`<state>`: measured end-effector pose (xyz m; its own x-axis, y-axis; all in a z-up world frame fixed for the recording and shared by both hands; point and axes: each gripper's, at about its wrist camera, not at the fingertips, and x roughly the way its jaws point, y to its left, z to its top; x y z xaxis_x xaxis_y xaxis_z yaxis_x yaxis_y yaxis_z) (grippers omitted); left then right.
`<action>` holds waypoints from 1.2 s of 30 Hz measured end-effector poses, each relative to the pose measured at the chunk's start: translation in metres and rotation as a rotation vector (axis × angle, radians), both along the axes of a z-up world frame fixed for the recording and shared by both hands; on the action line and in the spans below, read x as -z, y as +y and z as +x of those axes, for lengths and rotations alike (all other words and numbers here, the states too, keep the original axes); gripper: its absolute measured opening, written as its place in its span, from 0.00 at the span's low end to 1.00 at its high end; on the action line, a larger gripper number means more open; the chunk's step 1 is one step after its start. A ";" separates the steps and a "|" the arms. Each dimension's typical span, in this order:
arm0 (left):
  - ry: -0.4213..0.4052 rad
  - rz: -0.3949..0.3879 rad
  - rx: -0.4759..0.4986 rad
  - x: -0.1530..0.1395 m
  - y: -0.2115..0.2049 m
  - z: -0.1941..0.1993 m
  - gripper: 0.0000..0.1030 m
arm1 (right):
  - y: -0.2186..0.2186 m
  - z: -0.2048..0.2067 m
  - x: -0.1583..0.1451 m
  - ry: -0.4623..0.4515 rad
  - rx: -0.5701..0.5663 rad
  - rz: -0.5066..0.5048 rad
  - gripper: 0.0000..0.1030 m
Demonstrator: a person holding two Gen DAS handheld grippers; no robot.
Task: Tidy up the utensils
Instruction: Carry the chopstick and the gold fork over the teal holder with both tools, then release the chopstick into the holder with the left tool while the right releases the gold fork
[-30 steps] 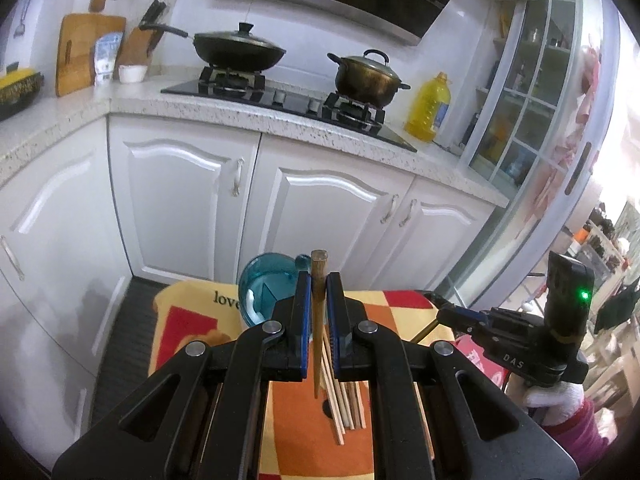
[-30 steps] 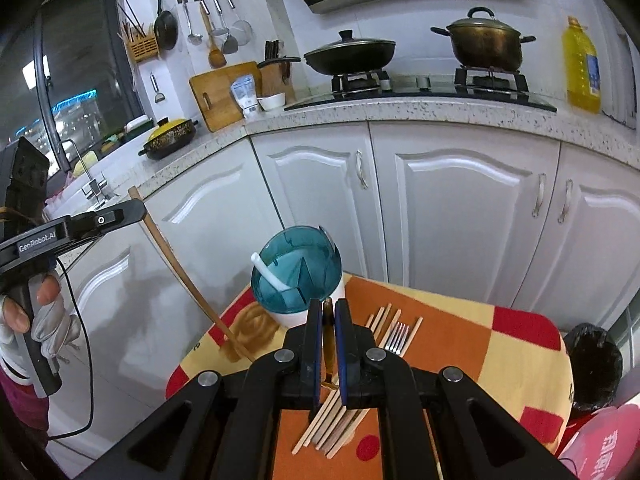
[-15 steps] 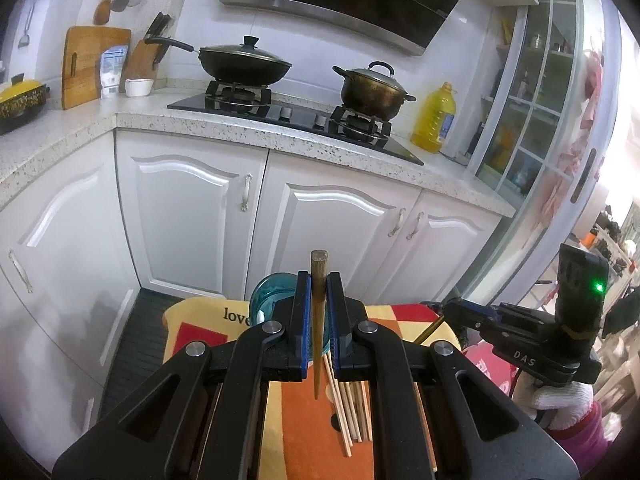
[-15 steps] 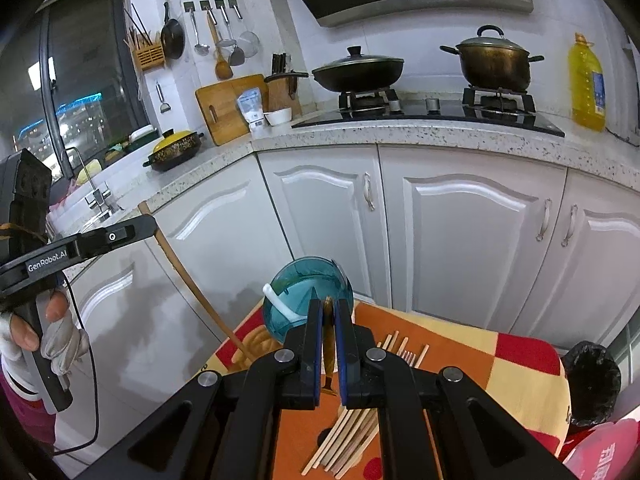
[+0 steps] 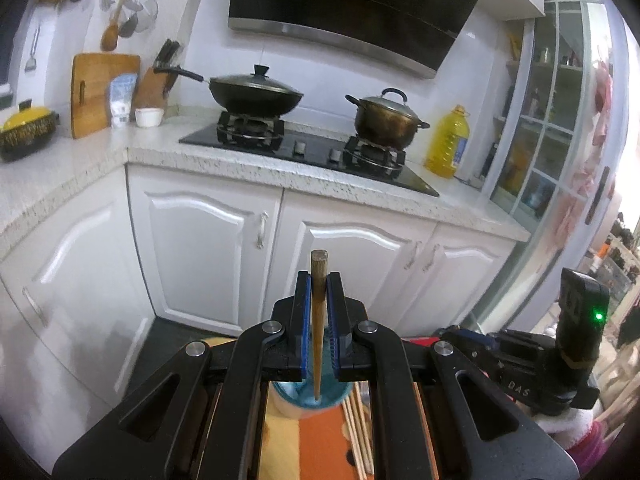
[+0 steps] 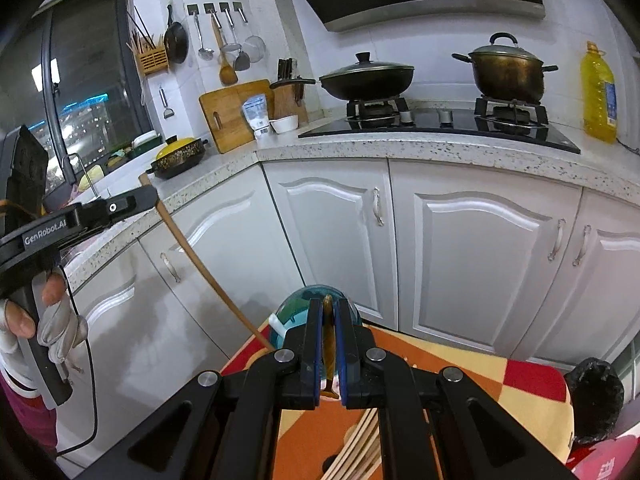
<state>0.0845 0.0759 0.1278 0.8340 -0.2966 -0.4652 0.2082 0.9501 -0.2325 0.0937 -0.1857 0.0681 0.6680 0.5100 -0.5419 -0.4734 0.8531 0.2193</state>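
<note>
While both grippers hover above the teal utensil holder [image 5: 308, 394], each is clamped on one stick. Left gripper [image 5: 319, 320]: jaws narrow, pinching a wooden chopstick [image 5: 319, 308] near upright, its tip dangling below the jaws over the holder's mouth. Right gripper [image 6: 328, 344]: jaws narrow on a darker brown utensil [image 6: 328, 344], holder just ahead of them. Loose chopsticks [image 6: 356, 452] lie on the checked cloth [image 6: 460, 372] beneath the jaws.

Best handling, I'd judge: centre each tip over the opening, lower straight, then release.

Hard to read: what the right utensil is; holder's contents; whether the tip is already inside.
</note>
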 end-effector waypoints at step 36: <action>0.153 0.128 -0.062 0.109 -0.028 0.096 0.06 | 0.025 0.101 0.106 0.232 0.072 0.091 0.32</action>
